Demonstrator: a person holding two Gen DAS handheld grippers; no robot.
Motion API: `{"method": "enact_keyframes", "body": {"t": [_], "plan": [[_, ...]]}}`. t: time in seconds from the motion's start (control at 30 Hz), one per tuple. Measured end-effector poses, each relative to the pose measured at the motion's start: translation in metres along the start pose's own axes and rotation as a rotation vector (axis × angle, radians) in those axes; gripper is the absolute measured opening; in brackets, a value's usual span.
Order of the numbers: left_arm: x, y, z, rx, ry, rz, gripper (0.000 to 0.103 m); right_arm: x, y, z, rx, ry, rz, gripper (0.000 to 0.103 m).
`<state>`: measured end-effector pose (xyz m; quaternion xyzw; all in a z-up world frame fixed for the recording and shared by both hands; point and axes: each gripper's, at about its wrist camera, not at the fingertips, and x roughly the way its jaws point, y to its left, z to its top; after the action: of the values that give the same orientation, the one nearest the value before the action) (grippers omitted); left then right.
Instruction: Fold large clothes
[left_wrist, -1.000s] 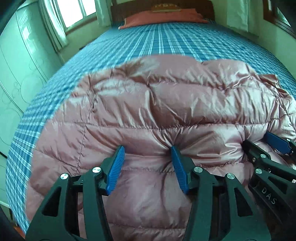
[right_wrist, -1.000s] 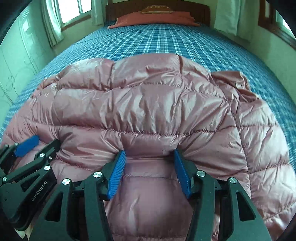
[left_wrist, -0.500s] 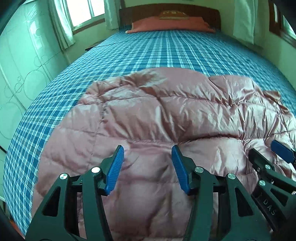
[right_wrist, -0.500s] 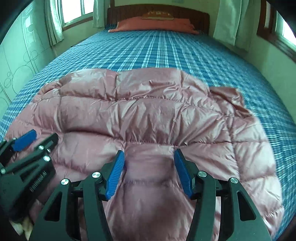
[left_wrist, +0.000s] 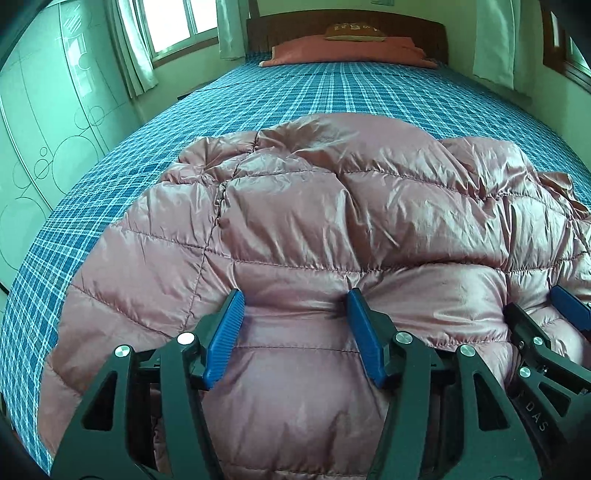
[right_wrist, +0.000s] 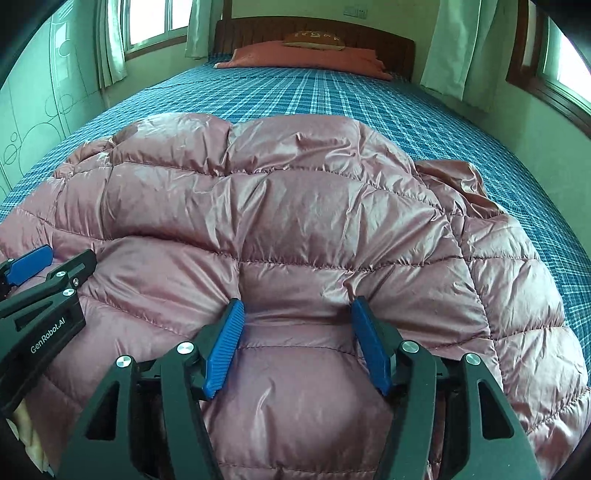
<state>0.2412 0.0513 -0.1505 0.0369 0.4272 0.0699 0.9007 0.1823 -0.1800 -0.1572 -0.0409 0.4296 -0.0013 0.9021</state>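
A large pink quilted down jacket lies spread on the blue plaid bed; it also fills the right wrist view. My left gripper is open, its blue pads pressed down on the near part of the jacket with puffed fabric between them. My right gripper is open in the same way, a little to the right. Each gripper shows in the other's view: the right one at the right edge, the left one at the left edge.
An orange pillow and a small brown cushion lie by the dark wooden headboard. A pale green wardrobe stands left of the bed. Curtained windows are on both sides.
Both grippers stayed open on the jacket's near part. The cameras tilted up, so more of the bed and the headboard shows; the jacket's far part bunched slightly.
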Motion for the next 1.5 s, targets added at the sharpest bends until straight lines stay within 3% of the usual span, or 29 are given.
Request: {"method": "enact_keyframes", "body": {"t": [0.5,0.6,0.73,0.87,0.97,1.13,1.2,1.47,1.5], "plan": [[-0.014,0.004,-0.007,0.004,-0.006,0.003,0.058,-0.007,0.011,-0.015,-0.002,-0.027,-0.013,0.060],[-0.027,0.024,-0.010,-0.051,-0.002,-0.019,0.059,-0.007,0.011,-0.016,-0.001,-0.030,-0.013,0.060],[-0.047,0.076,-0.015,-0.209,-0.006,-0.063,0.067,-0.008,0.011,-0.017,0.001,-0.032,-0.009,0.060],[-0.054,0.135,-0.027,-0.380,0.022,-0.155,0.073,-0.009,0.011,-0.017,0.003,-0.036,-0.007,0.060],[-0.040,0.175,-0.038,-0.516,0.096,-0.291,0.074,-0.009,0.010,-0.016,0.003,-0.037,-0.005,0.060],[-0.012,0.200,-0.043,-0.612,0.157,-0.362,0.074,-0.008,0.009,-0.016,0.004,-0.036,-0.004,0.060],[0.005,0.203,-0.045,-0.659,0.193,-0.445,0.074,-0.008,0.010,-0.016,0.003,-0.036,-0.006,0.060],[0.026,0.185,-0.031,-0.603,0.227,-0.592,0.076,-0.008,0.011,-0.016,0.001,-0.037,-0.009,0.060],[0.029,0.179,-0.029,-0.589,0.233,-0.584,0.076,-0.009,0.011,-0.016,0.001,-0.037,-0.010,0.060]]}}
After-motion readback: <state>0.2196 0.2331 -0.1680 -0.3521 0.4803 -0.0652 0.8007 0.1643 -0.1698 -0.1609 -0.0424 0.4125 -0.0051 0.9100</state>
